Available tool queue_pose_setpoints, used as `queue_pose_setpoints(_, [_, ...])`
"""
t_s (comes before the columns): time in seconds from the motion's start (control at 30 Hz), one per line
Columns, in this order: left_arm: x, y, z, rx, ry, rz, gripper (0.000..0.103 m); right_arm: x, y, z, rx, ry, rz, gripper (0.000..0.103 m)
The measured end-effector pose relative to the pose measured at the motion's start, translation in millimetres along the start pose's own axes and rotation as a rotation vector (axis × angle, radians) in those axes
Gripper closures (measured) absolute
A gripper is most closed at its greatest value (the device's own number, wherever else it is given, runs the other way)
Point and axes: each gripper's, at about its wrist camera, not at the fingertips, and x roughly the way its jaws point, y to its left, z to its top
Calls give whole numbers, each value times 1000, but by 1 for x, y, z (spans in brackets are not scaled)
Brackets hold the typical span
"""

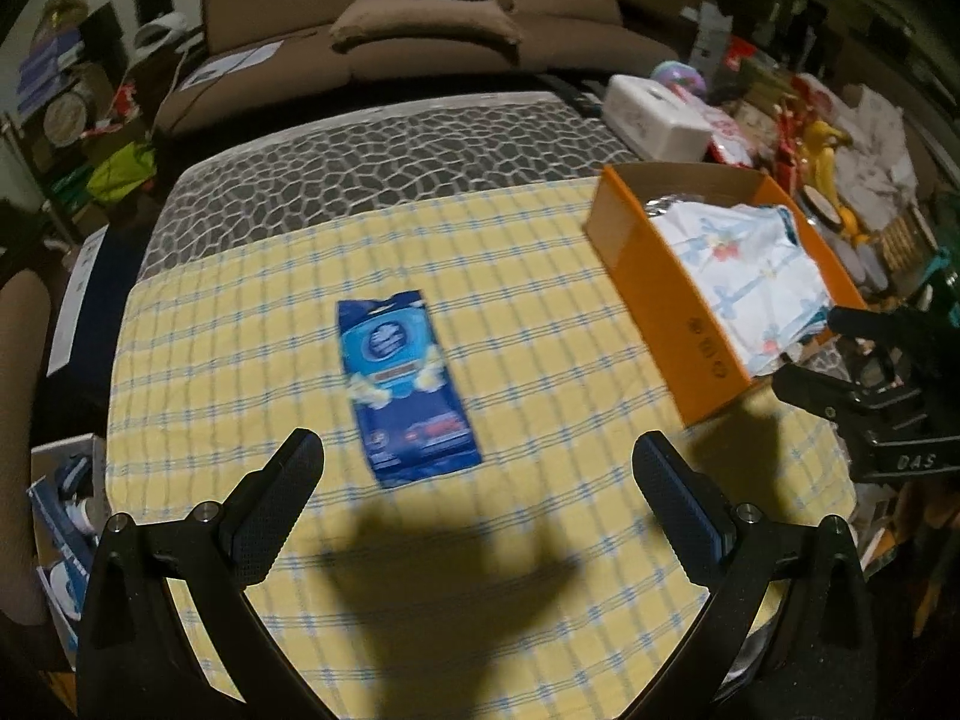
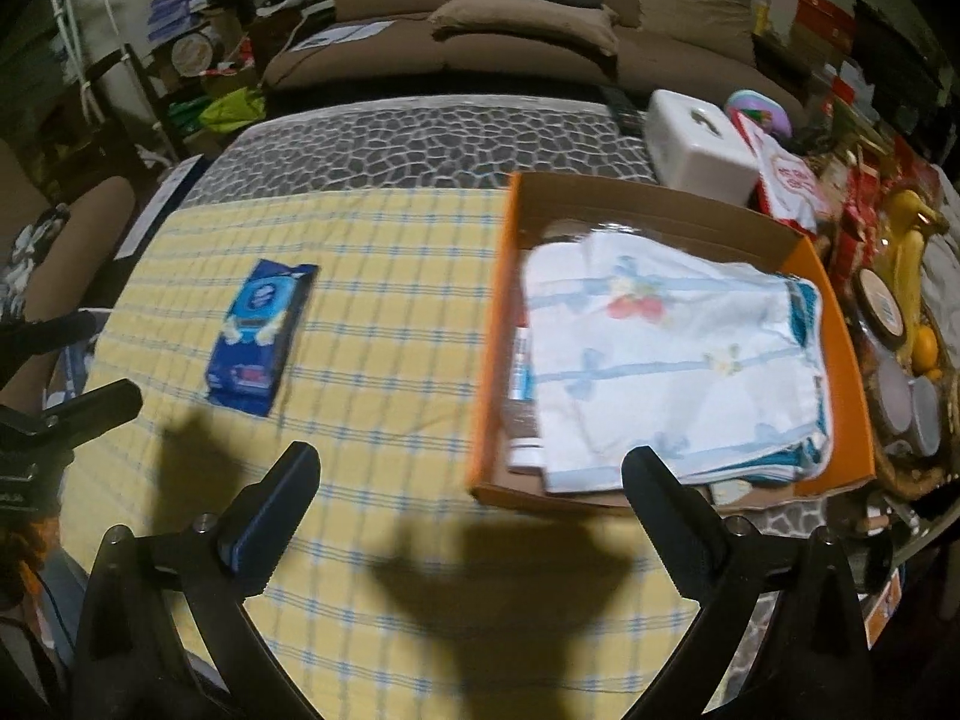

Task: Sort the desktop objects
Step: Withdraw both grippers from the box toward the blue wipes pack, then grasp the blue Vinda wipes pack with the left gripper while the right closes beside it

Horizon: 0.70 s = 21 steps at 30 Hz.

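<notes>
A blue packet (image 1: 405, 387) of wipes lies flat on the yellow checked cloth (image 1: 510, 276), just beyond my left gripper (image 1: 477, 450), which stands open and empty. The same blue packet (image 2: 261, 336) appears far left in the right wrist view. My right gripper (image 2: 471, 465) is open and empty, hovering over the cloth at the near corner of the orange box (image 2: 489, 324). Inside that orange box (image 1: 654, 276) lies a folded white cloth (image 2: 666, 354) with blue bows, over a teal one. The right gripper's black fingers (image 1: 840, 402) show at the right edge of the left wrist view.
A white tissue box (image 2: 699, 147) stands behind the orange box. Snack packets, jars and bananas (image 2: 906, 252) crowd the table's right side. A brown sofa (image 1: 420, 30) sits beyond the grey patterned table end (image 1: 390, 156). A chair arm (image 1: 24, 324) is at the left.
</notes>
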Motion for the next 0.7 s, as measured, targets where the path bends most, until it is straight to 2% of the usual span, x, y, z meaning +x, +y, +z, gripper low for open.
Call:
queue_pose_setpoints(0.43, [18,83,-25,-107,42,0,0,21,59,11,-50,-67,40,1])
queue_pose_setpoints(0.6, [32,103,-30,-140,39,-40,0,43,73,19,-35,-54,78,2])
queue_pose_setpoints(0.7, [43,112,-33,-170,39,-73,0,58,81,22,-35,-41,99,7])
